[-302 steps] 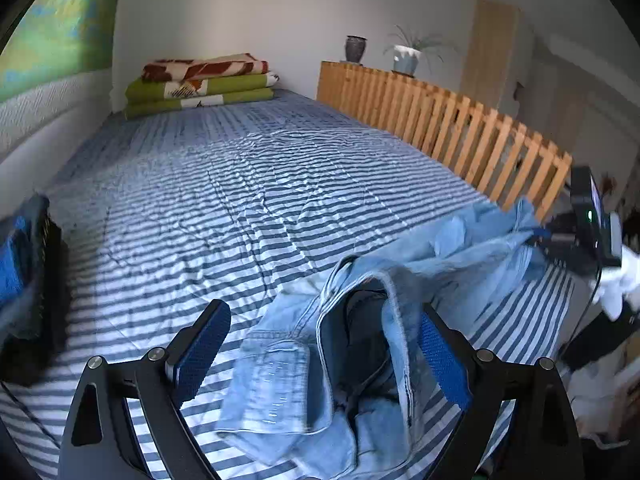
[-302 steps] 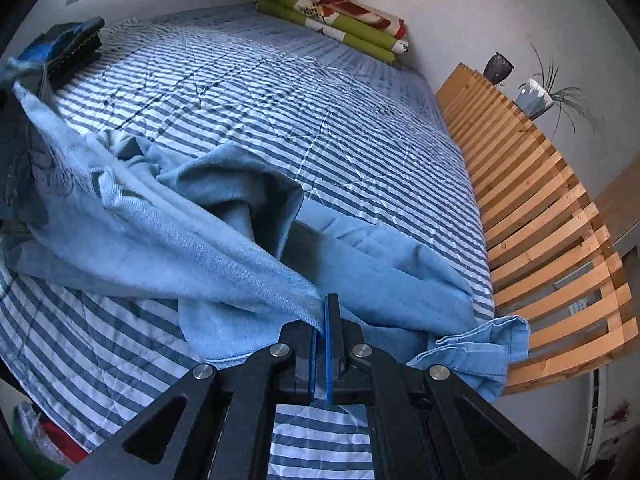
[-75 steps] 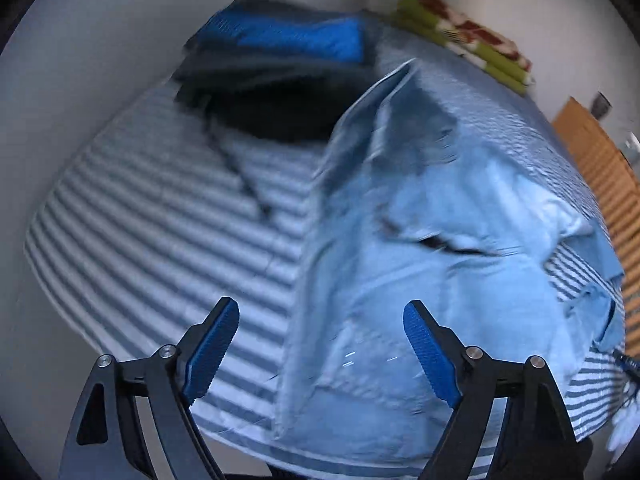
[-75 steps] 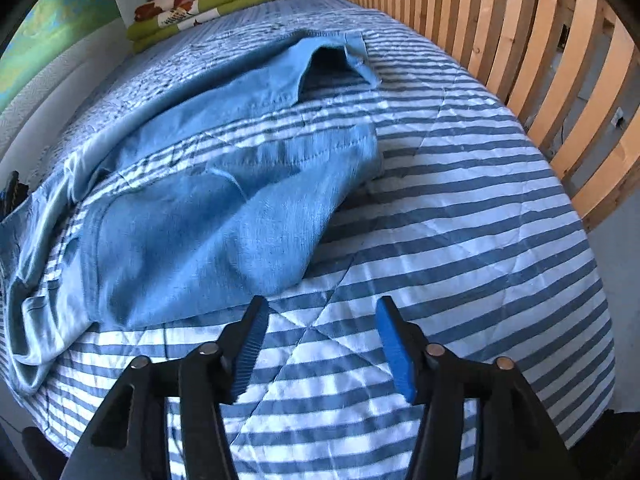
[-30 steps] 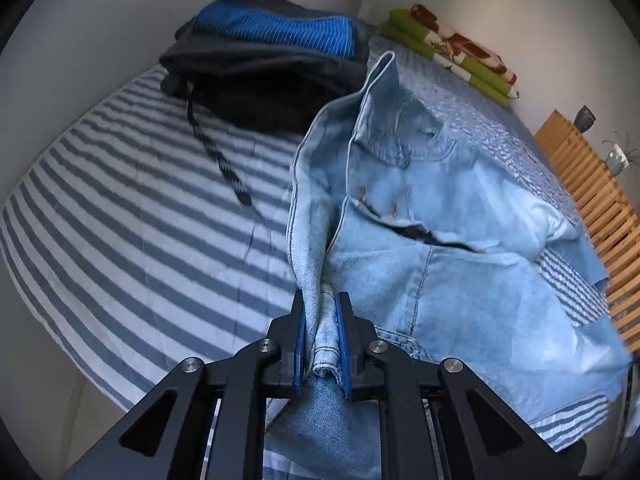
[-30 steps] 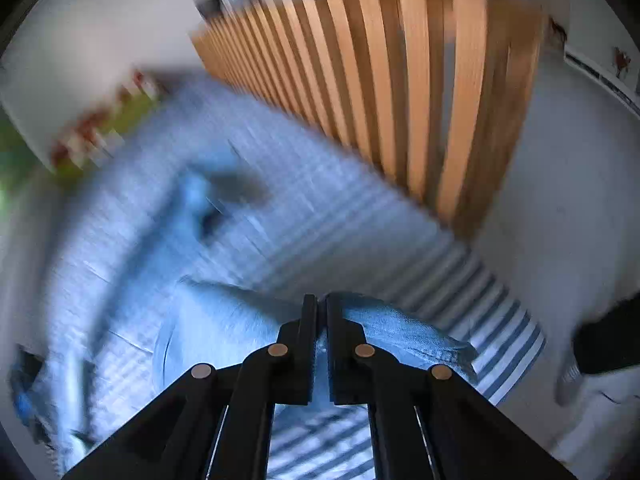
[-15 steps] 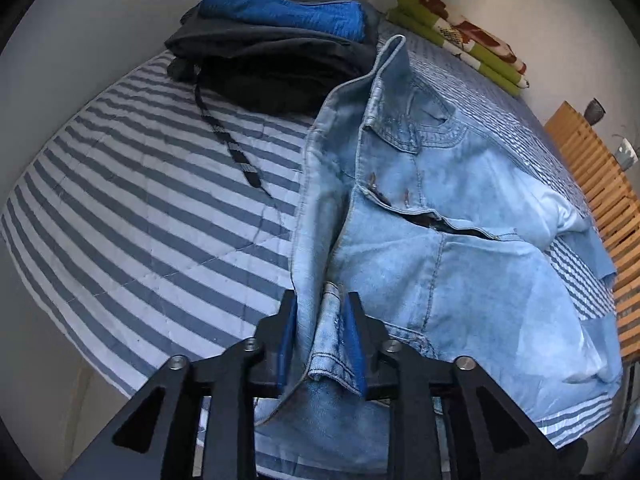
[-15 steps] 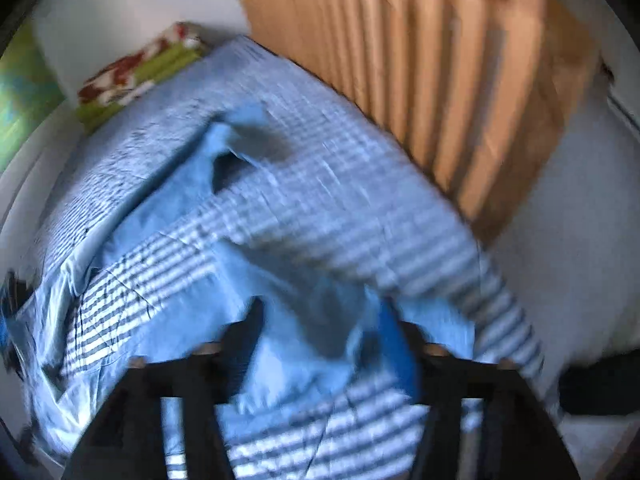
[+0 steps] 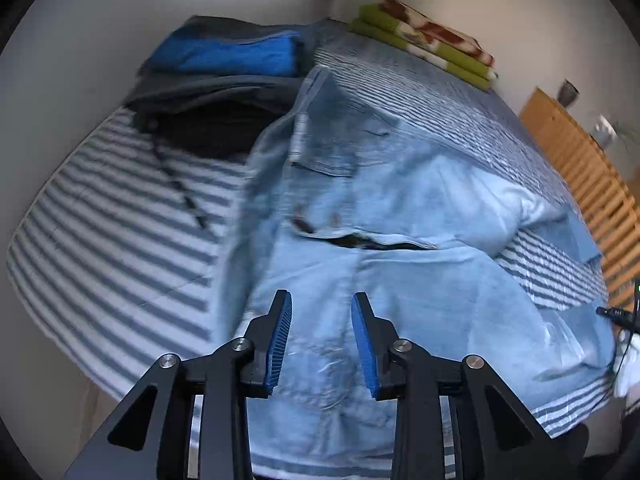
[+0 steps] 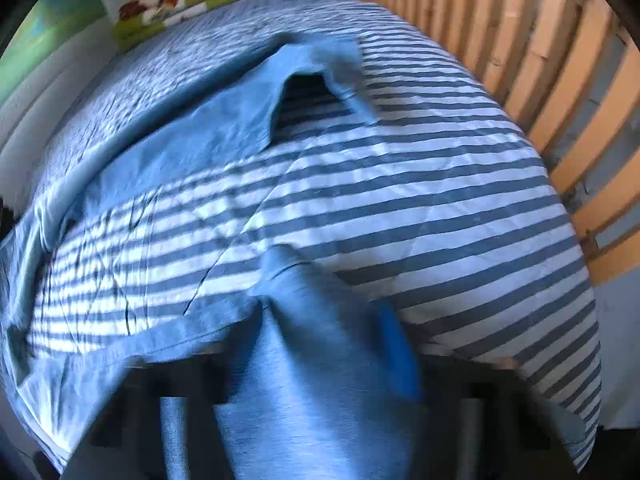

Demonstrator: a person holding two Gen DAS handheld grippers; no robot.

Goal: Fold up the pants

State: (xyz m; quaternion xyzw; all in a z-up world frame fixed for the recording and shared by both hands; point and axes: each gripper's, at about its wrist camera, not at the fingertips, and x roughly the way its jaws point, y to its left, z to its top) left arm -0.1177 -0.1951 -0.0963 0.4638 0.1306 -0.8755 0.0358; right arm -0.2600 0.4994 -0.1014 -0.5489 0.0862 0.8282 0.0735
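Observation:
Light blue jeans lie spread on the striped bed, waistband towards the near edge. My left gripper hovers just above the waist area, its jaws opening, with nothing between the blue pads. In the blurred right wrist view, one jeans leg bunches up between the fingers of my right gripper, whose jaws are closing. Only its right pad shows at the cloth's edge; cloth hides the other. The second leg stretches away across the bed.
The striped bedcover ends at a wooden slatted rail on the right. Folded dark and blue clothes with a trailing cord lie beside the jeans' waist. Folded green and red blankets sit at the bed's far end.
My left gripper let go of the waistband, opened and rose a little. My right gripper opened, dropped towards the bed and now has the leg's cloth between its fingers.

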